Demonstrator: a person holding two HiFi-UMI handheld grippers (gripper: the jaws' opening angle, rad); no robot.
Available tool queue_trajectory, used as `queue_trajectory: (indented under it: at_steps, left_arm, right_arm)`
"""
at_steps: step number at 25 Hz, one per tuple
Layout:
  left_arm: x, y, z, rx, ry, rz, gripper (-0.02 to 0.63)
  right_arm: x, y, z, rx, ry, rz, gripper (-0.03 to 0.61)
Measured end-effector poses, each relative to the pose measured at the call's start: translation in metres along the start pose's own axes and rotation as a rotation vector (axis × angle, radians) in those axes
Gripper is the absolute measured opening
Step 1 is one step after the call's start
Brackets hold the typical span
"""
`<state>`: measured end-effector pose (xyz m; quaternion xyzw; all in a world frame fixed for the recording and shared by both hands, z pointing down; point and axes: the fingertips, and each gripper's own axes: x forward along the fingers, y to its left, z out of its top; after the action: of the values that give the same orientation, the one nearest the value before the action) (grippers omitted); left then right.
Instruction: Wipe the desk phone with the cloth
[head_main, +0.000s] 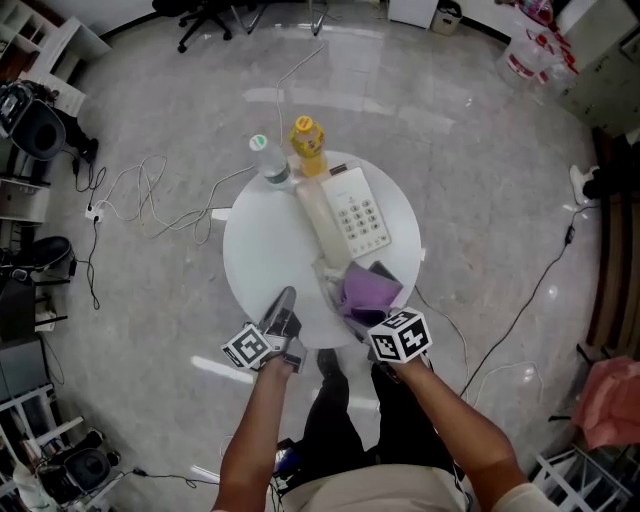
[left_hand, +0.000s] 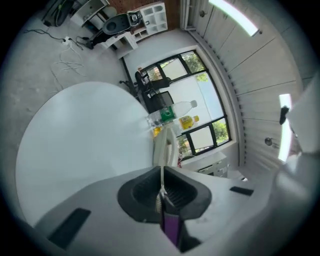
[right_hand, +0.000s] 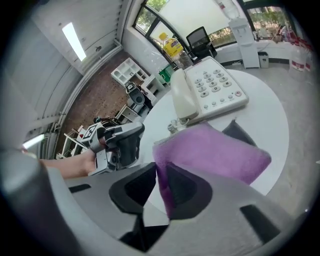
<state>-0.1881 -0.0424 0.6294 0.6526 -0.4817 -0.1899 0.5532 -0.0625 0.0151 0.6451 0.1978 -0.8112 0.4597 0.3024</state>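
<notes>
A white desk phone lies in the middle of the round white table, handset along its left side; it also shows in the right gripper view. A purple cloth sits bunched at the table's near right edge, just in front of the phone. My right gripper stands open around the cloth's near edge, which rests against the right jaw. My left gripper is shut and holds nothing, low over bare table to the left of the cloth, pointing towards the phone.
A clear bottle and a yellow bottle stand at the table's far edge behind the phone. A dark flat thing pokes out beside the cloth. Cables trail over the floor at the left; an office chair stands far back.
</notes>
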Motion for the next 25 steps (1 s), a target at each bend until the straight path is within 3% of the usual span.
queue_trajectory:
  at_steps: [4,9,13,18,22,25]
  left_arm:
    - [0.006,-0.05,0.052,0.185,-0.023,-0.05,0.017]
    - [-0.002,-0.112,0.085,0.295,-0.039,-0.101,0.013]
    - [-0.019,-0.146,0.087,0.347,-0.04,-0.141,0.012]
    - [-0.043,-0.188,0.08,0.445,0.013,-0.145,0.009]
    - [-0.063,-0.229,0.076,0.585,0.06,-0.156,0.009]
    - [-0.082,-0.258,0.076,0.719,0.088,-0.159,0.009]
  right_arm:
    - [-0.006,0.016,0.034,-0.005,-0.08,-0.018,0.058]
    - [-0.016,0.033,0.059,-0.038,-0.122,-0.035,0.086]
    - [-0.035,0.042,0.07,-0.064,-0.14,-0.041,0.115]
    - [-0.092,0.054,0.104,-0.057,-0.283,-0.08,0.071]
    - [-0.153,0.075,0.139,-0.073,-0.429,-0.09,0.003]
    - [-0.2,0.106,0.164,-0.125,-0.529,-0.071,-0.006]
